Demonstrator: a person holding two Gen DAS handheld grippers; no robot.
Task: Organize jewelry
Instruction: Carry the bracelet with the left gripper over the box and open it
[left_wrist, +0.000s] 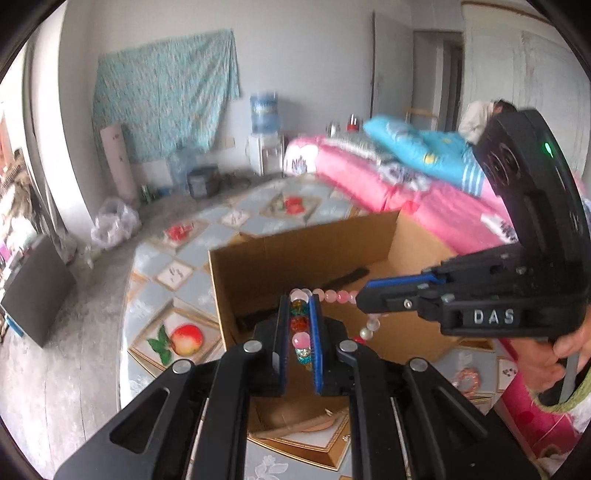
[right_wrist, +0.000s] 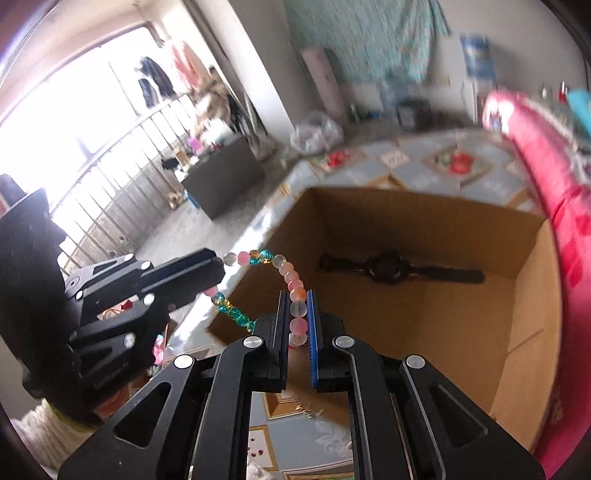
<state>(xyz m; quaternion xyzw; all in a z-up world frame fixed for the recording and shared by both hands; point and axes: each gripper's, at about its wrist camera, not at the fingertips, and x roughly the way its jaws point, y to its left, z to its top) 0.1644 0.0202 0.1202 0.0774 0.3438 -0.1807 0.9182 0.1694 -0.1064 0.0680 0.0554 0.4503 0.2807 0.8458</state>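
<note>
A beaded bracelet (left_wrist: 334, 295) of pink, white, orange and teal beads hangs between both grippers above an open cardboard box (left_wrist: 258, 266). My left gripper (left_wrist: 300, 302) is shut on one part of it. My right gripper (right_wrist: 297, 295) is shut on another part of the bracelet (right_wrist: 284, 269). In the left wrist view the right gripper (left_wrist: 360, 297) comes in from the right. In the right wrist view the left gripper (right_wrist: 218, 273) comes in from the left. A black wristwatch (right_wrist: 388, 273) lies flat on the box floor (right_wrist: 424, 325).
The box stands on a table with a blue fruit-pattern cloth (left_wrist: 184, 266). A pink bed (left_wrist: 424, 199) with a blue quilt lies to the right. A pink flower-shaped item (left_wrist: 467, 380) lies on the table near the box. A black cabinet (left_wrist: 37, 291) stands left.
</note>
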